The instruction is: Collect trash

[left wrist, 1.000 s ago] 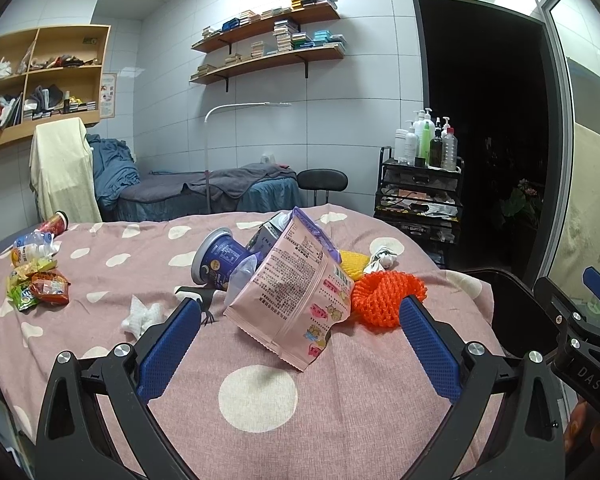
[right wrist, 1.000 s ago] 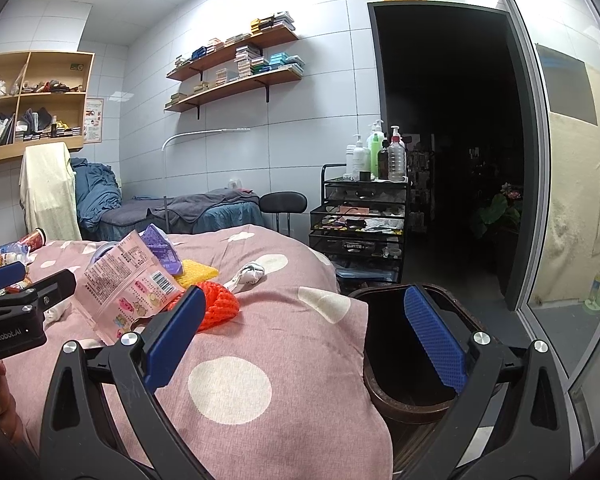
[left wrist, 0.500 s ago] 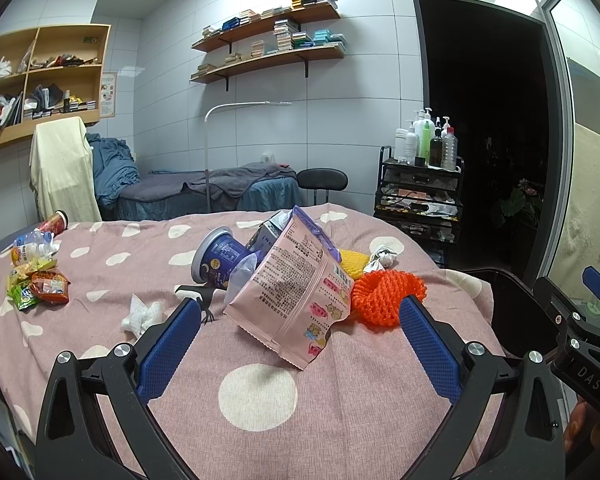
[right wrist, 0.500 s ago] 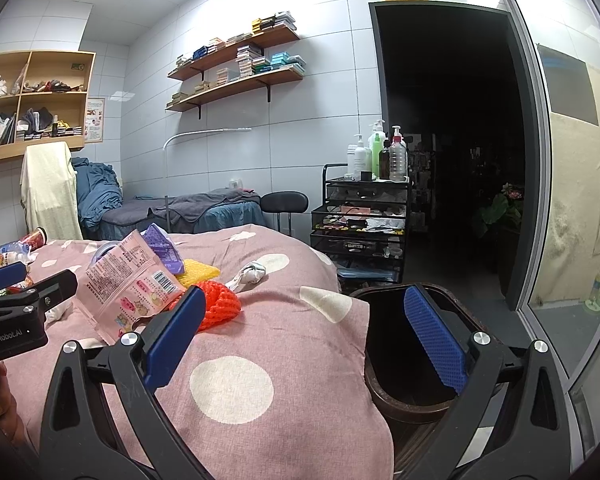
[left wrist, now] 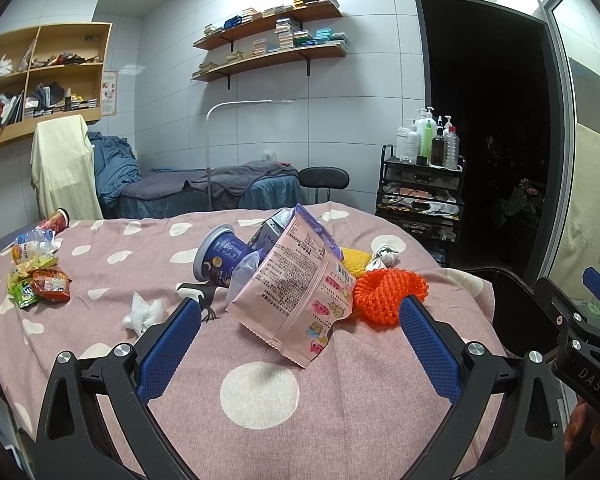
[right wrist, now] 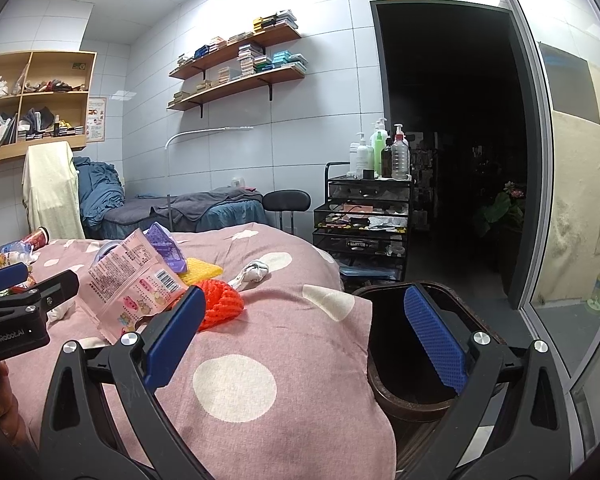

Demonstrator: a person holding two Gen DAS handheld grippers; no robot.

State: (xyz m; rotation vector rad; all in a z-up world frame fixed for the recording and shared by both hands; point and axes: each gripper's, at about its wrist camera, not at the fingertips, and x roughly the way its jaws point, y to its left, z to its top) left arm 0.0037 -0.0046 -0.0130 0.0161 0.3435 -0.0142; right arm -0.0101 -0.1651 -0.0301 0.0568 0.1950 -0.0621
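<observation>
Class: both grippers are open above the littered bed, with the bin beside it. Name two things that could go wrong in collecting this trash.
1. The pink snack bag leans on the blue cup; lifting it may roll the cup.
2. The bin sits below the bed edge; a release short of it could miss.

Bottle-topped cart (left wrist: 420, 196), stool (left wrist: 323, 179), wall shelves (left wrist: 270, 46).
</observation>
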